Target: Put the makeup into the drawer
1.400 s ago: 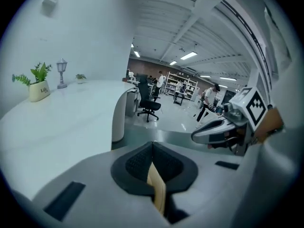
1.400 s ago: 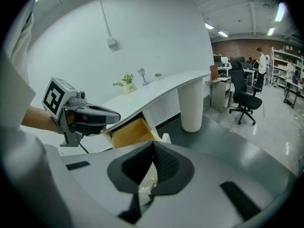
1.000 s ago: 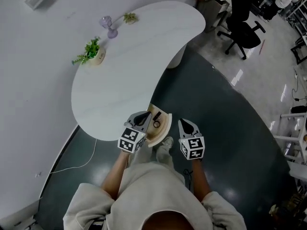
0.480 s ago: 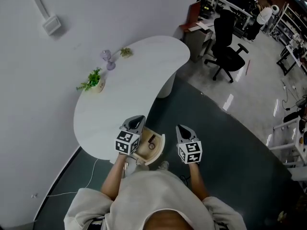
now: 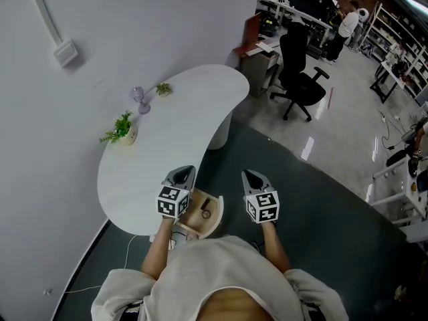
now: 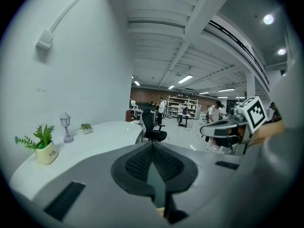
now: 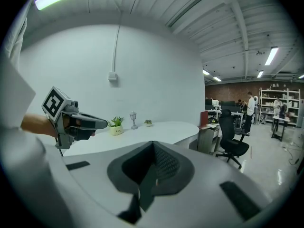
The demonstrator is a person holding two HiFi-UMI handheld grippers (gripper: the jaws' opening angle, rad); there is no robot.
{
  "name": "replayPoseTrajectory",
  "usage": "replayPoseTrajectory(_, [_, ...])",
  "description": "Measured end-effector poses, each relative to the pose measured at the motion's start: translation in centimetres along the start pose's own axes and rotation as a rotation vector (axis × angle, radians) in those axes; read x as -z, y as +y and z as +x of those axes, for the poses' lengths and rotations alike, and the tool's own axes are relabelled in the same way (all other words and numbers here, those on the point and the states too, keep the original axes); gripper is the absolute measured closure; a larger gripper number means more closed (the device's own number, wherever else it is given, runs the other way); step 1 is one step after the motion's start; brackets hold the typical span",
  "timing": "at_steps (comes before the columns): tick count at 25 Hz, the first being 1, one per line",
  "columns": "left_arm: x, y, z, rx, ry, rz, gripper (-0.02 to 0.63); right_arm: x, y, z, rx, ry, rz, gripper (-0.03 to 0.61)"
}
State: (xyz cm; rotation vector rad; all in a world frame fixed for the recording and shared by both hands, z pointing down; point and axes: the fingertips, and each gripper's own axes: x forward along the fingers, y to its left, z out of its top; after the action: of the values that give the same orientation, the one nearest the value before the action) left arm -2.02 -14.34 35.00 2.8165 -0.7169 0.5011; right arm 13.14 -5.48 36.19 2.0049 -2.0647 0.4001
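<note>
**State.** The left hand-held gripper [image 5: 181, 175] has its jaws fully together, with nothing between the pads. The right hand-held gripper [image 5: 254, 178] is likewise closed and empty. Both are held side by side, pointing forward and slightly down over the near edge of the white surface [image 5: 167, 136].

**Location.** The drawer [image 5: 219, 210] stands pulled out below and between the two hand-held grippers, nearer the left one. The makeup [image 5: 206, 213] lies inside it as a small dark round item with a short dark stick just beyond. Finer detail is too small to tell. The placing step therefore appears done, and closing the drawer probably remains.

**Handling (judgement).**
- The items look small, light and rigid, probably smooth cases, so they may slip or roll under a pinch.
- Take the stick across its middle, with the pads on its long sides.
- Take the round item across its width, using light force.
- The drawer should slide shut under a push on its front edge.
</note>
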Motion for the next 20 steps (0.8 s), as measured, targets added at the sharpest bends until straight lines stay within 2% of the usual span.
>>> replayPoseTrajectory(6, [-0.5,0.3,0.0,0.014,-0.004,0.007,0.603,-1.2,-0.2,0.3,0.019,-0.014,-0.009,0.581])
replayPoseTrajectory(20, [-0.5,1.5,-0.5,0.022,0.001,0.006,0.603,-1.1,1.2,1.2,0.020,-0.002,-0.010,0.581])
